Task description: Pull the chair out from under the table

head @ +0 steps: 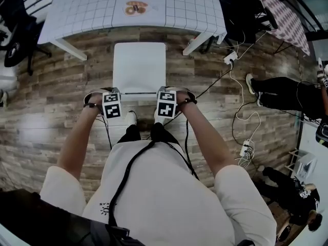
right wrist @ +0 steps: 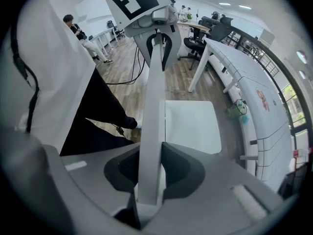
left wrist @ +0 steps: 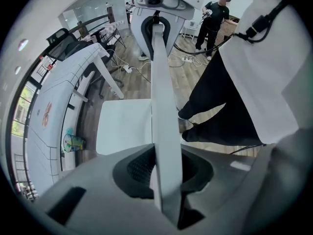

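Note:
The white chair stands on the wood floor in front of the white gridded table [head: 92,9], its seat [head: 139,65] lying outside the table's front edge. The backrest's top rail [head: 139,93] faces me. My left gripper [head: 111,105] is shut on the rail's left end and my right gripper [head: 166,103] on its right end, both pointing down. In the left gripper view the rail [left wrist: 164,106] runs straight between the left gripper [left wrist: 166,176], whose dark pads press on both sides. The right gripper view shows the same rail [right wrist: 152,131] clamped in the right gripper [right wrist: 151,176].
White cables and a power strip [head: 229,58] lie on the floor to the right. A person's legs [head: 279,92] stretch in from the right edge. A black office chair [head: 18,32] stands at the left. A green cup [left wrist: 73,142] sits under the table.

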A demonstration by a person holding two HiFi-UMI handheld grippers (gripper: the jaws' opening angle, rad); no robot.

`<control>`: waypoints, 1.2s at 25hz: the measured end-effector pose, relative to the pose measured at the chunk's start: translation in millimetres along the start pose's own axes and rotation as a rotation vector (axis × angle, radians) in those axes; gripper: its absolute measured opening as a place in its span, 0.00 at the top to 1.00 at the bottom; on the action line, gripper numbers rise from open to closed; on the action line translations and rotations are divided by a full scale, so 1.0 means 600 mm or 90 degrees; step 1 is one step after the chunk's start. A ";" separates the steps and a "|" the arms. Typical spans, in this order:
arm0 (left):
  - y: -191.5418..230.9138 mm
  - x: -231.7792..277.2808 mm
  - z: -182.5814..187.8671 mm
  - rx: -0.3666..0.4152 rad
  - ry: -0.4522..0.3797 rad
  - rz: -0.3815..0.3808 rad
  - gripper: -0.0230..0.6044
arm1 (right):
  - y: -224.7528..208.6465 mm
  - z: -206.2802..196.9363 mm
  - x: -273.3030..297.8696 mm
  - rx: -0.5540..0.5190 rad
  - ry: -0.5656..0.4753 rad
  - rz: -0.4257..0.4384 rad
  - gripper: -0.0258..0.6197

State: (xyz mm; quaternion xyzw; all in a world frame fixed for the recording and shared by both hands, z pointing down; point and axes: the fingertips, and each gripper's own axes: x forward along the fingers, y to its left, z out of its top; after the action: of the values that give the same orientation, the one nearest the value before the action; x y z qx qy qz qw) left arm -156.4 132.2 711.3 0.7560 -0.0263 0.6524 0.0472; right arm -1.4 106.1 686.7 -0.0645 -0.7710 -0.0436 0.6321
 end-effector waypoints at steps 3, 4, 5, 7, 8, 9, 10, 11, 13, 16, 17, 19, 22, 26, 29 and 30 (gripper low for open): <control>-0.040 0.002 0.003 -0.004 -0.003 -0.002 0.83 | 0.039 -0.001 0.002 -0.002 0.001 0.006 0.82; -0.052 0.003 0.004 -0.006 -0.004 -0.003 0.83 | 0.051 -0.001 0.002 -0.002 0.002 0.009 0.82; -0.064 0.003 0.004 -0.007 -0.004 -0.004 0.83 | 0.063 -0.002 0.002 -0.002 0.002 0.011 0.82; -0.086 0.003 0.006 -0.009 -0.004 -0.009 0.83 | 0.085 -0.002 0.002 -0.003 0.003 0.016 0.82; -0.096 0.003 0.006 -0.009 -0.004 -0.010 0.83 | 0.095 -0.002 0.002 -0.004 0.004 0.018 0.82; -0.106 0.003 0.006 -0.010 -0.004 -0.011 0.83 | 0.104 -0.002 0.001 -0.004 0.005 0.020 0.82; -0.114 0.004 0.007 -0.010 -0.003 -0.010 0.83 | 0.112 -0.002 0.001 -0.005 0.005 0.021 0.82; -0.123 0.005 0.008 -0.011 -0.003 -0.010 0.83 | 0.120 -0.002 0.001 -0.005 0.006 0.022 0.82; -0.139 0.006 0.009 -0.010 -0.002 -0.012 0.83 | 0.135 -0.004 0.002 -0.006 0.008 0.023 0.82; -0.159 0.007 0.011 -0.008 0.002 -0.016 0.82 | 0.153 -0.005 0.002 -0.010 0.011 0.026 0.82; -0.164 0.006 0.012 -0.009 0.003 -0.017 0.82 | 0.159 -0.005 0.001 -0.011 0.012 0.028 0.82; -0.174 0.006 0.012 -0.013 0.001 -0.021 0.82 | 0.167 -0.005 0.001 -0.012 0.011 0.031 0.82; -0.184 0.009 0.014 -0.018 -0.003 -0.028 0.82 | 0.178 -0.006 0.004 -0.010 0.010 0.036 0.82; -0.185 0.008 0.015 0.014 0.008 -0.022 0.81 | 0.178 -0.008 -0.001 -0.027 0.010 0.032 0.81; -0.189 -0.015 0.025 0.032 -0.019 -0.016 0.78 | 0.189 0.001 -0.030 -0.013 -0.019 0.054 0.78; -0.189 -0.027 0.026 0.025 -0.034 -0.019 0.77 | 0.191 0.009 -0.044 0.003 -0.039 0.068 0.77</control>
State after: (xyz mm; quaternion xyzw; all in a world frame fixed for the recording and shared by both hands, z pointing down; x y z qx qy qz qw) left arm -131.9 242.9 689.0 0.7742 -0.0035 0.6316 0.0409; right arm 16.5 218.6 658.1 -0.1054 -0.7854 -0.0057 0.6099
